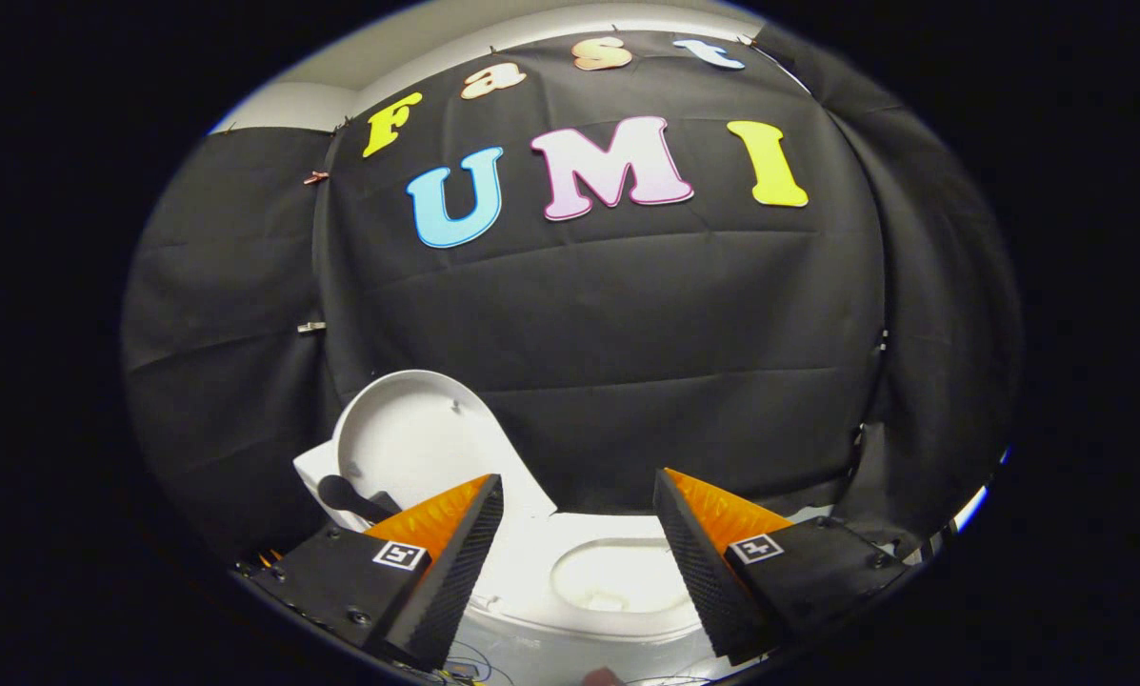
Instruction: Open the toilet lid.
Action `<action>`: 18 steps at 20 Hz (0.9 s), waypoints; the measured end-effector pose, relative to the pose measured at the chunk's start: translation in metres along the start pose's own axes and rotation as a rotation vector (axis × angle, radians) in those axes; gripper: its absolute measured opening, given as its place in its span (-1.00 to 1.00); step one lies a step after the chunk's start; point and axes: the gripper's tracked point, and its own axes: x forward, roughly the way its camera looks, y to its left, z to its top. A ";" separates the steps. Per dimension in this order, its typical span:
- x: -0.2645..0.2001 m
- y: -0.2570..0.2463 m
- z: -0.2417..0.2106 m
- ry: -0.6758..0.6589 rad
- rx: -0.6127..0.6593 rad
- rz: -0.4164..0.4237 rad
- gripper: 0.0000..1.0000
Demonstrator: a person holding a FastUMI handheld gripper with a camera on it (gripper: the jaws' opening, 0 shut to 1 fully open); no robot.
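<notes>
**Lid up, gripper wide open over the bowl**

Booth first: black cloth wall (627, 324) draped all round, creased, w/ a pale strip of room wall (284, 105) peeking above it at approx 11 o'clock. A couple of small clips (310, 327) pin the cloth on the left side. No floor to speak of; thin wires (474, 657) trail at 6 o'clock, below the fingers.

Now the toilet (531, 562): white, sitting low, right between the two fingers and just beyond them. The bowl opening (612, 576) lies in the gap, slightly toward the right finger. The toilet lid (417, 443) stands raised at approx 10–11 o'clock from the gap, above and behind the left finger, its concave white underside facing us, leaning back toward the cloth. A dark rounded knob-like thing (341, 493) sits beside the lid's base; can't tell what it is.

Gripper (577, 505): fingers spread far apart, nothing between them but air, not touching lid or bowl.
</notes>
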 end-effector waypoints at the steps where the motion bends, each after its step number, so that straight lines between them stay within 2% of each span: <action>1: -0.001 -0.008 -0.003 -0.016 0.002 -0.009 0.99; 8: -0.003 -0.032 0.003 -0.160 -0.022 -0.013 0.99; 18: -0.001 -0.042 -0.007 -0.181 -0.048 -0.026 0.98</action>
